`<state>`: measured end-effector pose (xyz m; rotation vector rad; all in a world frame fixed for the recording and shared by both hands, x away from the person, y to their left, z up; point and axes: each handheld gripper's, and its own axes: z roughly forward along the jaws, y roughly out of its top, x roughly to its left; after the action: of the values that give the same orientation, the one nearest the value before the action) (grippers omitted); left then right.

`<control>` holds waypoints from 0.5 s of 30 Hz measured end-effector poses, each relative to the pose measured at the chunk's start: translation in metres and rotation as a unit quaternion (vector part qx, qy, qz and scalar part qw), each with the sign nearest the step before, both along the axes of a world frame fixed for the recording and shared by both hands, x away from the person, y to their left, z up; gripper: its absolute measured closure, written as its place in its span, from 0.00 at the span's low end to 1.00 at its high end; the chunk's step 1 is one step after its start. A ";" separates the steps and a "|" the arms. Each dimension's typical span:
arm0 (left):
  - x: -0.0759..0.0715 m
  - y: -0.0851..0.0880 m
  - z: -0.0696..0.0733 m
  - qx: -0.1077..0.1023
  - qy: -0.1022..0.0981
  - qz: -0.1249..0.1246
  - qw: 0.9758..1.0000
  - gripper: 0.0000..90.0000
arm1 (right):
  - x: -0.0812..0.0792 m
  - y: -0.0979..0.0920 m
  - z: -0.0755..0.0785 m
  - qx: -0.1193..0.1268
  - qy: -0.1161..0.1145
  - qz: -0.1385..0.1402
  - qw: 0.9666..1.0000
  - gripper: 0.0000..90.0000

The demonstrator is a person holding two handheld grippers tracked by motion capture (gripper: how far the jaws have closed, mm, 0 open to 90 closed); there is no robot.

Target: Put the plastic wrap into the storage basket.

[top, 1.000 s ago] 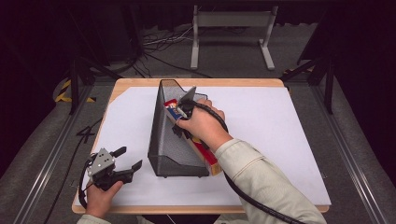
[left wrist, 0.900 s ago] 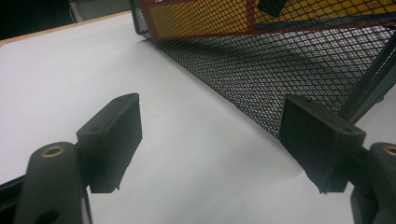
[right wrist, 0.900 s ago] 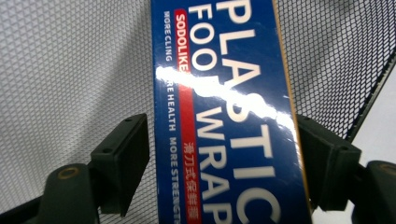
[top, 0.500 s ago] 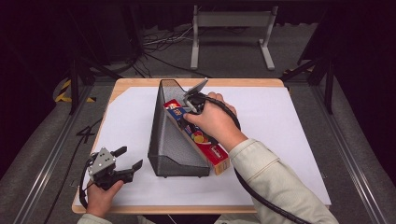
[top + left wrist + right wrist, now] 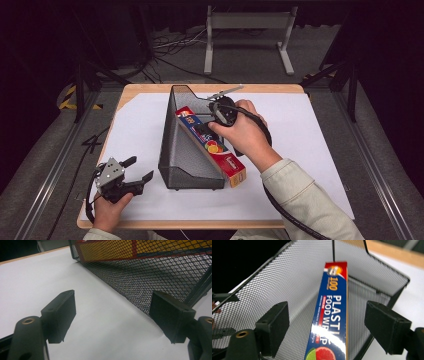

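A black mesh basket (image 5: 182, 150) stands mid-table on the white sheet. A long plastic food wrap box (image 5: 220, 152) lies slanted along its right side, far end inside and near end jutting past the front corner. My right gripper (image 5: 207, 127) hovers over the box's far half. In the right gripper view it is open (image 5: 328, 312), with the box (image 5: 334, 302) running between the jaws and clear of both pads. My left gripper (image 5: 140, 169) rests open near the front left edge, aimed at the basket's mesh wall (image 5: 155, 277), with nothing between its jaws (image 5: 113, 302).
The white sheet (image 5: 310, 145) covers a wooden table (image 5: 150, 89). Bare sheet lies left and right of the basket. Dark floor with cables and a metal stand (image 5: 247, 22) lies beyond the far edge.
My right hand and gripper have drifted right and slightly away along the box, and the box's near end has slid a little to the right. The left gripper has stayed put.
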<state>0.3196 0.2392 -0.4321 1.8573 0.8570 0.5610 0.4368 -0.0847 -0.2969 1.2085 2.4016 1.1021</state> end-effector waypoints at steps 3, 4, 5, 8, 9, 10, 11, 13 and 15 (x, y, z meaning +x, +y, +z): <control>0.000 0.000 0.000 0.001 -0.001 0.000 1.000 0.25 | -0.005 -0.004 -0.002 0.007 -0.020 0.009 1.000 0.23; 0.000 0.000 0.000 0.001 -0.001 0.000 1.000 0.25 | -0.006 -0.005 -0.002 0.009 -0.025 0.010 1.000 0.23; 0.000 0.000 0.000 0.000 0.000 0.000 1.000 0.25 | -0.007 -0.006 -0.003 0.010 -0.031 0.012 0.999 0.23; 0.000 0.000 0.001 0.001 0.001 0.001 1.000 0.25 | -0.012 -0.010 -0.003 0.014 -0.043 0.018 0.999 0.23; -0.001 0.000 0.001 0.001 0.001 0.002 1.000 0.25 | -0.013 -0.011 -0.003 0.015 -0.047 0.020 0.999 0.23; -0.001 0.000 0.000 -0.001 0.000 0.002 1.000 0.25 | -0.014 -0.013 -0.003 0.016 -0.051 0.022 0.998 0.23; -0.001 0.000 0.000 -0.001 0.000 0.002 1.000 0.25 | -0.016 -0.016 -0.003 0.017 -0.055 0.024 0.998 0.23; -0.001 0.000 0.001 0.000 -0.001 0.001 1.000 0.25 | -0.018 -0.019 -0.003 0.018 -0.058 0.026 0.998 0.23; -0.001 0.001 0.001 0.000 -0.001 0.001 1.000 0.25 | -0.022 -0.027 -0.003 0.019 -0.066 0.026 0.997 0.22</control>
<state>0.3189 0.2397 -0.4315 1.8554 0.8571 0.5643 0.4152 -0.1116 -0.3003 1.0548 2.3343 1.2086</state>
